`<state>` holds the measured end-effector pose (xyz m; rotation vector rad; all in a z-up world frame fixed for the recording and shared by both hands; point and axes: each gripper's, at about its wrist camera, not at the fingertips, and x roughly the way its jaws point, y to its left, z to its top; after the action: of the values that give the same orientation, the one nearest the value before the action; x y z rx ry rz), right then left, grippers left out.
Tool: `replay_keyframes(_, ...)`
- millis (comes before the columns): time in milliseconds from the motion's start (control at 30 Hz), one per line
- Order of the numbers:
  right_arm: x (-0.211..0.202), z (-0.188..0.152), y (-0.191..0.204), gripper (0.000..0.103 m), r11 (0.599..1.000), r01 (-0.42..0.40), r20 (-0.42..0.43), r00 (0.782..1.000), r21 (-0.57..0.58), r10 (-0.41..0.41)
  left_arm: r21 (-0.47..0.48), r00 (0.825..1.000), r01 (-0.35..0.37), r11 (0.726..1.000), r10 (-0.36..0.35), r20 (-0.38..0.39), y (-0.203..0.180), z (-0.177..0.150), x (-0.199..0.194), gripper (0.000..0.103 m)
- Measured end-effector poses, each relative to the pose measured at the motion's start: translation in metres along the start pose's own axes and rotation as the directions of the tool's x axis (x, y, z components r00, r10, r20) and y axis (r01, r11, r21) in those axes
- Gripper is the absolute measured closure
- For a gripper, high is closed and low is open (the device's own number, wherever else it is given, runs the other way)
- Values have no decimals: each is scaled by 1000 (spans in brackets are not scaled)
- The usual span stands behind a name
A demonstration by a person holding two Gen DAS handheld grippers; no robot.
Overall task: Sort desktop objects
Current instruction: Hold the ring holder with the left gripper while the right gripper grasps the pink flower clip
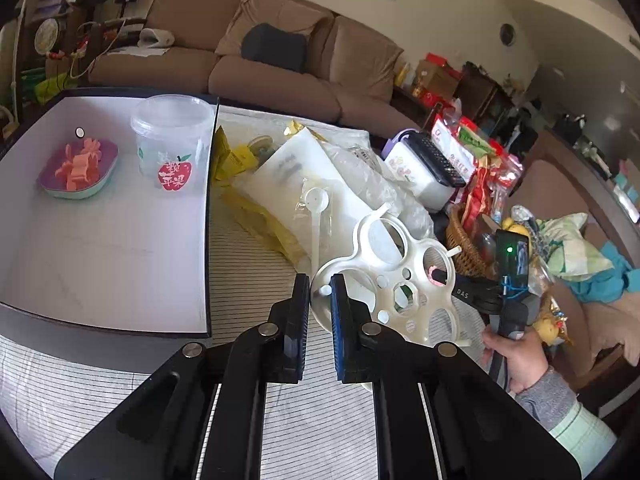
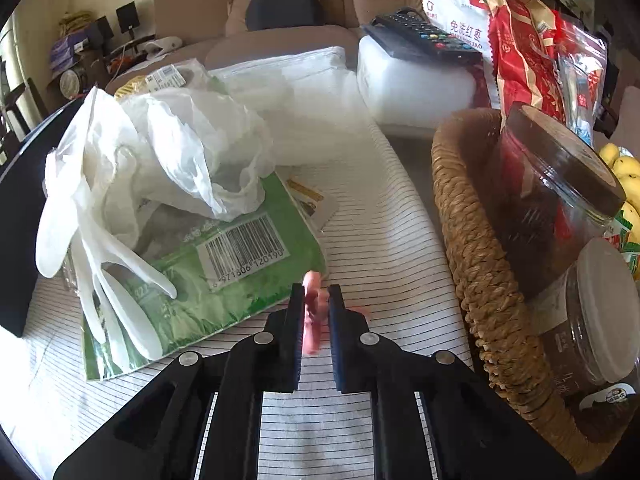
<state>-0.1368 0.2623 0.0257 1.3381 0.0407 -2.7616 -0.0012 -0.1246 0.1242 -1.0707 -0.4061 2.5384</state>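
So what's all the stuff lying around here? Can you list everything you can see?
white disc with round holes: one, white, between the left gripper's fingers
pink clip: one, pink, between the right gripper's fingers
white box: one, left part of the table
dish: one, purple and teal, in the box, holds orange-pink pieces
clear tub: one, red apple print, in the box
green packet: one, on the striped mat
plastic glove: one, white, over the packet
wicker basket: one, brown, right, holds jars
remote: one, black, on a white container
left gripper: black, shut
right gripper: black, shut
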Motion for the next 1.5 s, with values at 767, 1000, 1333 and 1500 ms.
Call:
replay_keyframes(767,-25,-11,-5,53,1000,31,4,999,0,-31,-67,998,25,997,-21,55,26,10,-28,93)
replay_keyframes(1000,-10,-9,21,42,996,62,8,998,-57,-62,-62,999,28,998,-25,37,21,8,-21,93)
replay_keyframes(1333,-10,-24,45,99,980,-181,-100,980,-77,173,-83,999,42,996,-40,29,25,9,-17,93)
replay_keyframes(1500,-38,-29,52,94,981,-144,-48,989,-133,138,-83,998,51,995,-48,29,22,10,-17,93)
